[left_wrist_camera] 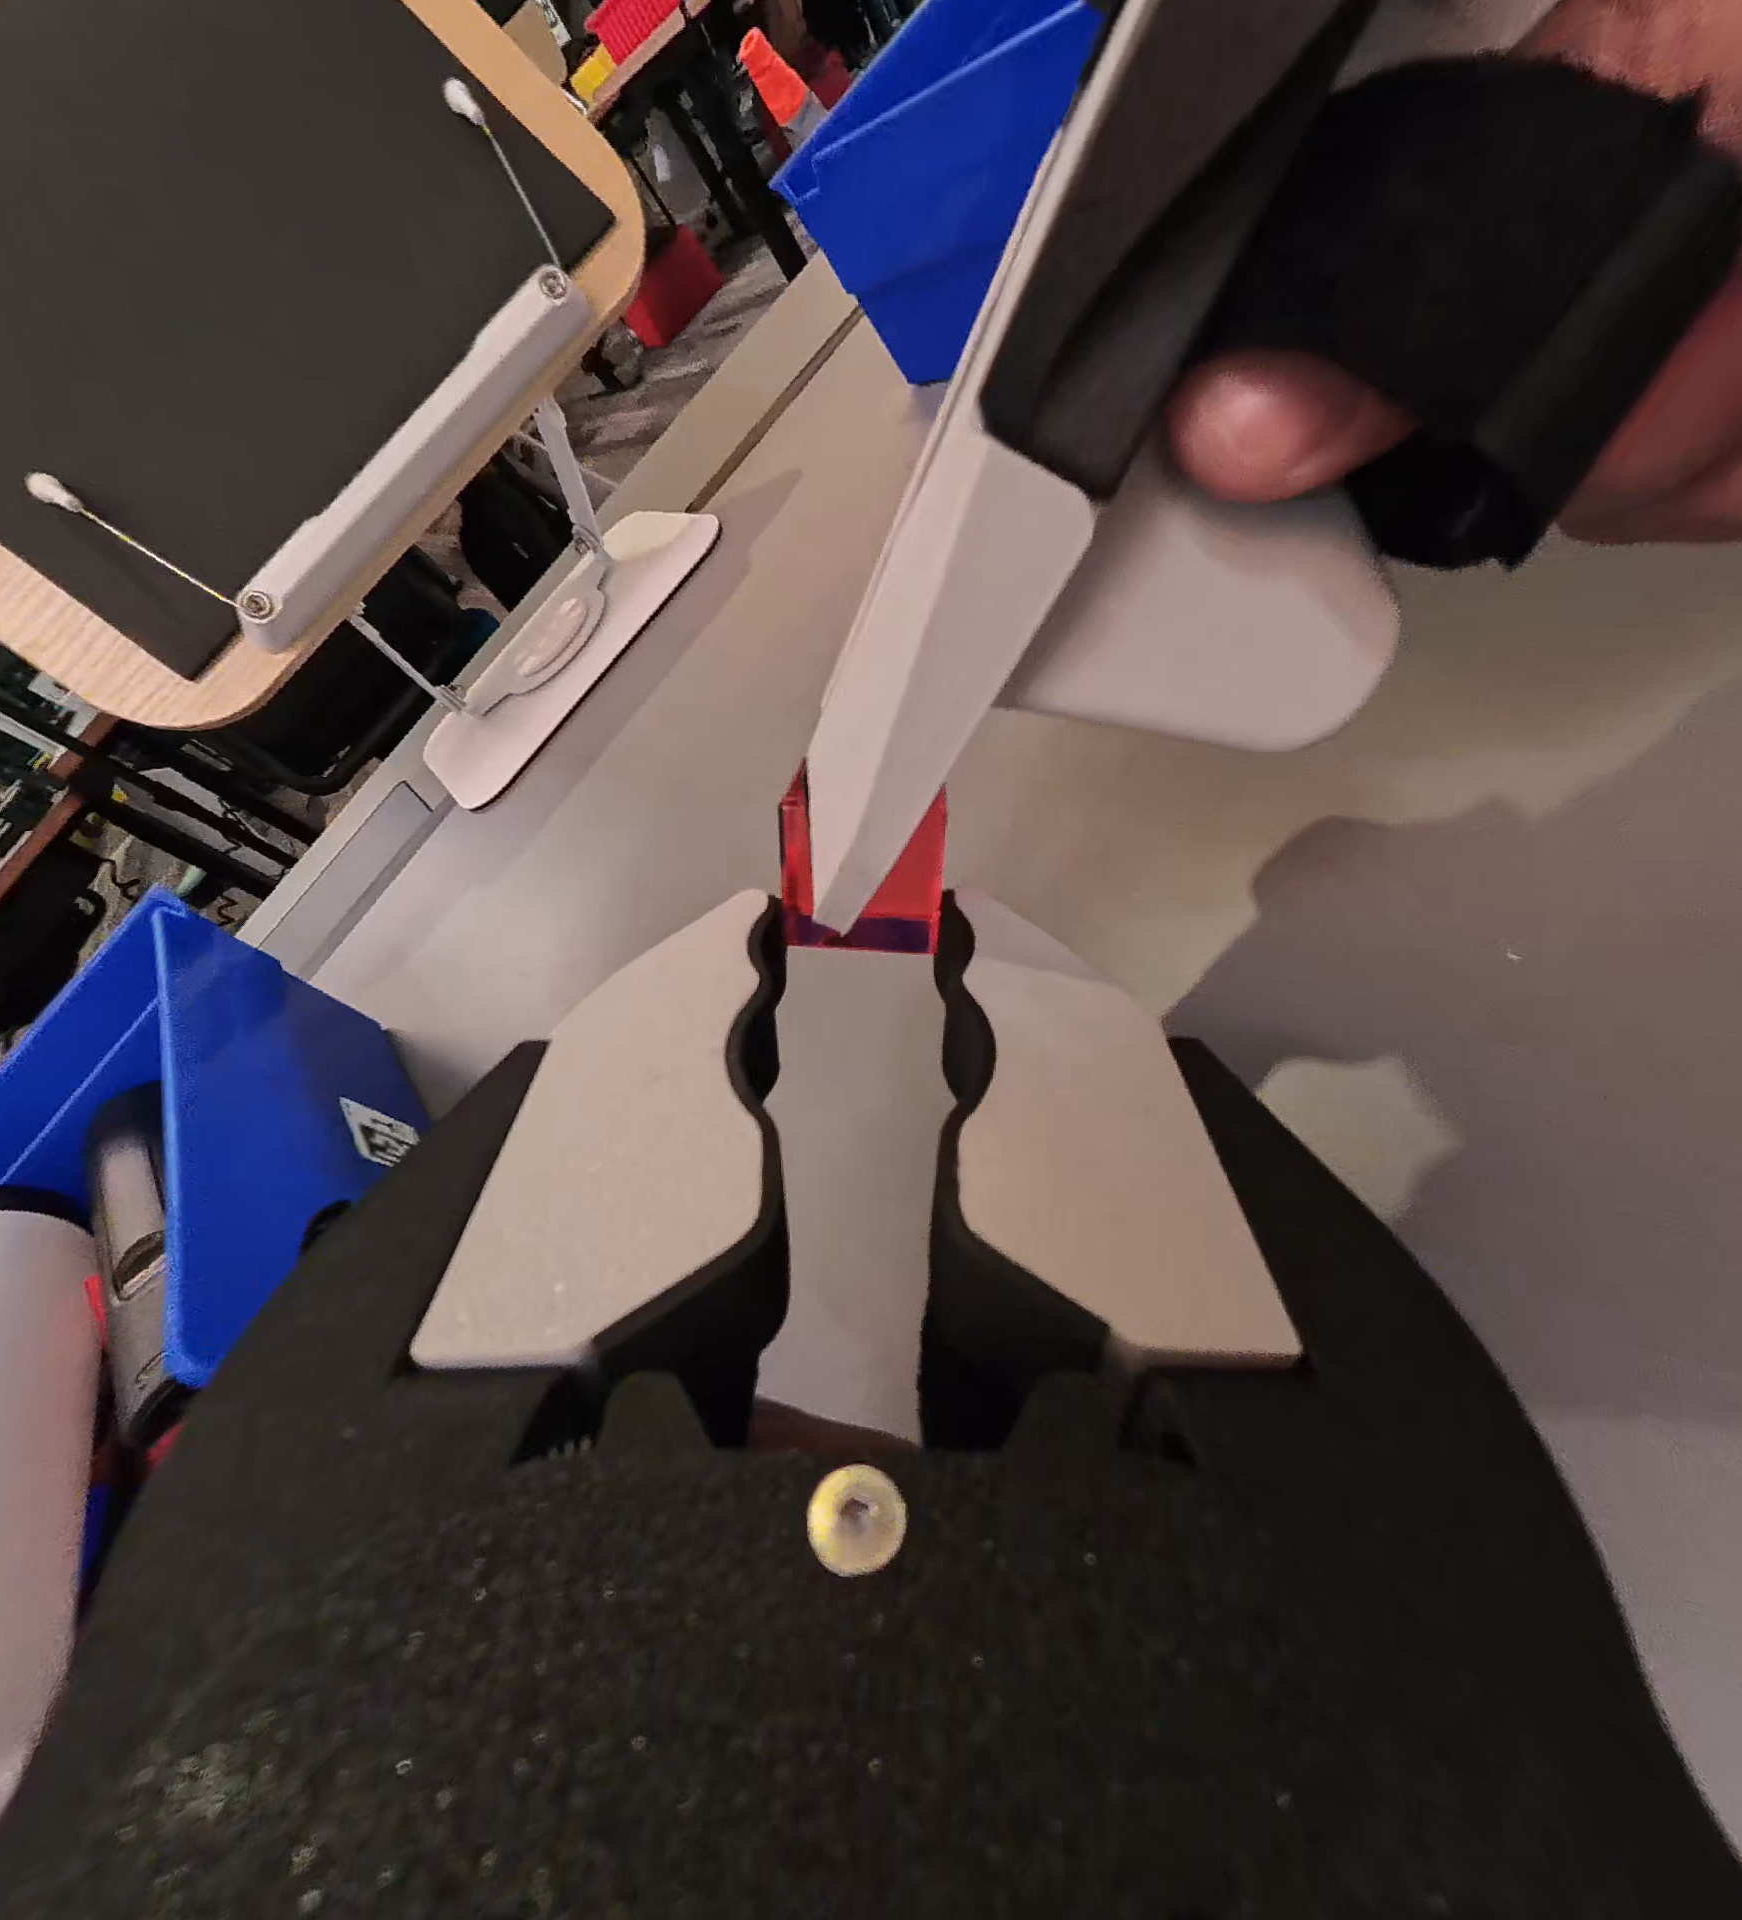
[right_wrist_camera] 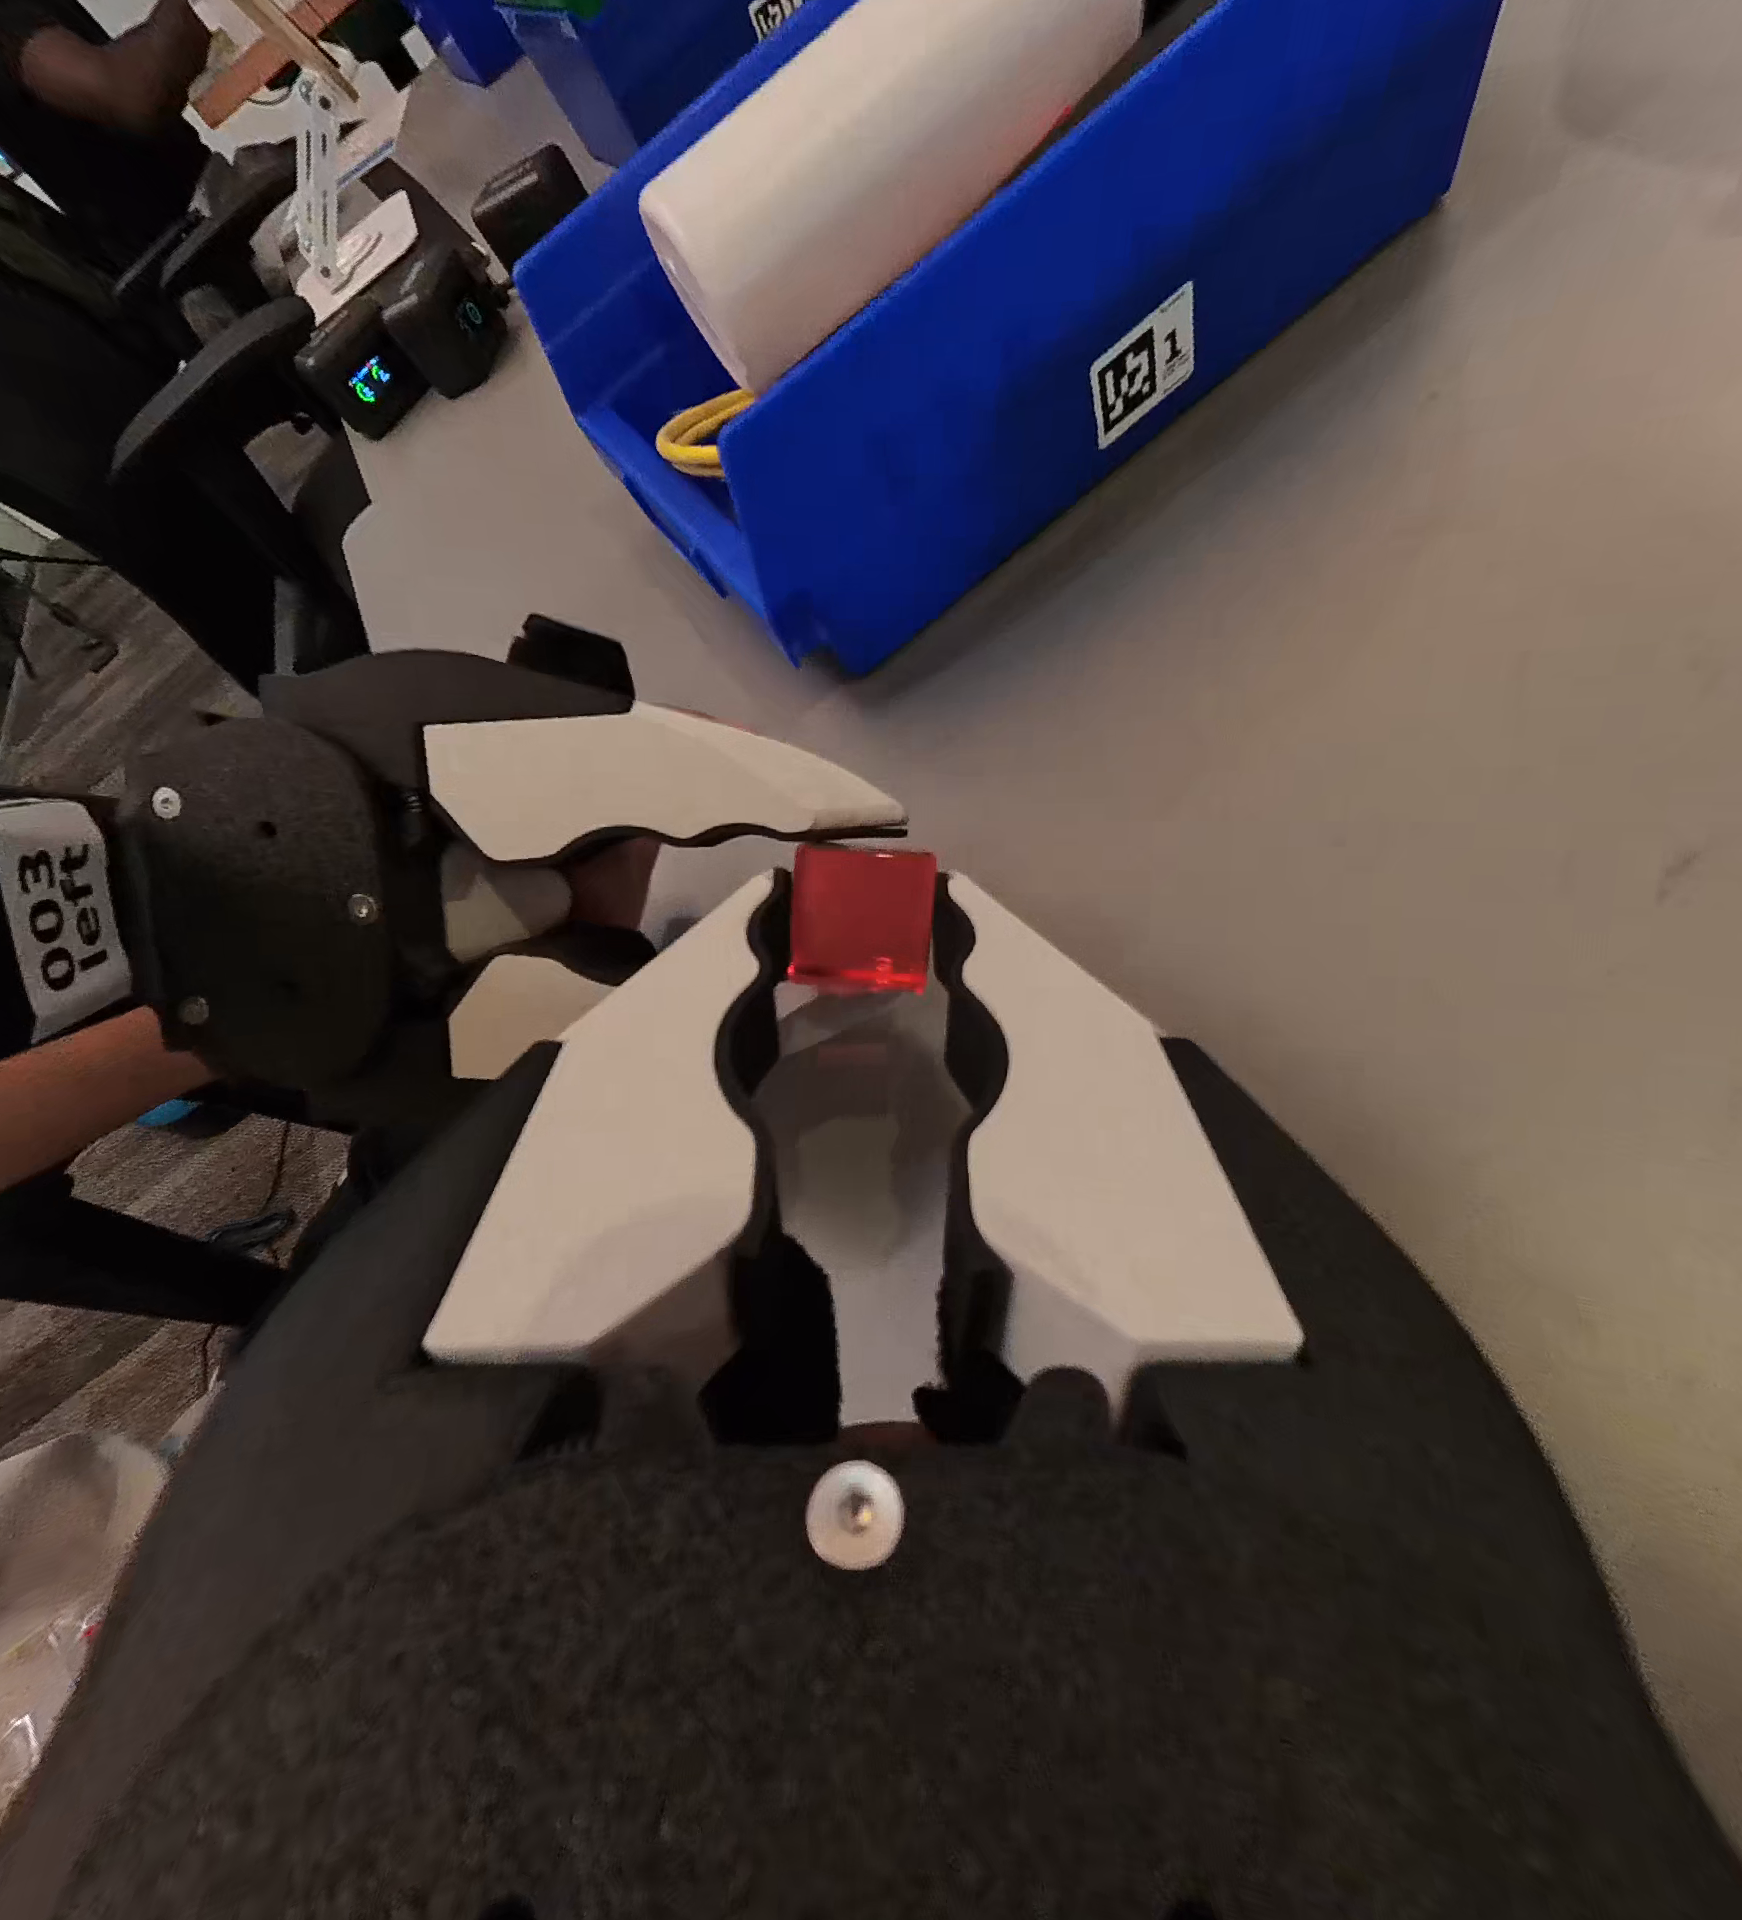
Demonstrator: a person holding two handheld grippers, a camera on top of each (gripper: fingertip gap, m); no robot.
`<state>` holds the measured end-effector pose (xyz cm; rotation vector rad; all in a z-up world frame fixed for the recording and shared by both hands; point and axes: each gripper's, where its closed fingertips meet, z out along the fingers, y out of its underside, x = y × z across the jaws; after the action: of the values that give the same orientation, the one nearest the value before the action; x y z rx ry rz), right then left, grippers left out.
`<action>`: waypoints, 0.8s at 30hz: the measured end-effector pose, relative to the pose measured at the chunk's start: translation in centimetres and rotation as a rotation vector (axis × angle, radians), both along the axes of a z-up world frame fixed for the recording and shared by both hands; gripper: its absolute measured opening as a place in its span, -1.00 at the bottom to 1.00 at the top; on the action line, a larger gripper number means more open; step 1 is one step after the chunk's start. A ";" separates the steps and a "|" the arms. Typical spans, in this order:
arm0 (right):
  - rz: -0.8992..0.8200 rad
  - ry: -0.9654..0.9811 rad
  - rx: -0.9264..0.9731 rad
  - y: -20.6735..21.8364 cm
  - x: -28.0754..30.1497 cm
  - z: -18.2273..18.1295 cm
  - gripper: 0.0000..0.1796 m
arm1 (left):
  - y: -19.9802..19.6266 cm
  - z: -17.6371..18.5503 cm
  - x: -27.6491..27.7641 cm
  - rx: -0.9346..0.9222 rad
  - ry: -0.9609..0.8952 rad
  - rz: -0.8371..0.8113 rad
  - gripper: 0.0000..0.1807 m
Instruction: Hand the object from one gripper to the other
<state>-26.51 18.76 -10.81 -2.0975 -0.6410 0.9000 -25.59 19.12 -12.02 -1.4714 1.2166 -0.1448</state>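
Grey tabletop [right_wrist_camera: 1366, 935] with blue bins [right_wrist_camera: 950, 468] behind. Right gripper [right_wrist_camera: 862, 925] pinching small red cube [right_wrist_camera: 862, 914] at fingertips; left gripper [left_wrist_camera: 862, 935] straddling it, grip unclear. Probably light, rigid, slick: take flat opposite faces.

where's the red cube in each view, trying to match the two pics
Left wrist view: red cube just above centre, at this gripper's fingertips, partly behind the right gripper's white finger.
Right wrist view: cube at centre, between the right gripper's fingertips.
Shared landmark: the blue bin holding a white roll.
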 end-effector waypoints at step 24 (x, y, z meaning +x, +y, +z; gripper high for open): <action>0.235 0.555 0.085 -2.0 -0.2 5.4 -0.72 | -3.5 5.4 1.1 -0.906 -0.801 -0.423 -0.69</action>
<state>-26.72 16.81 -5.43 -1.6068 -0.6168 1.4846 -24.50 15.63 -6.62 -1.5886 0.7657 -1.5784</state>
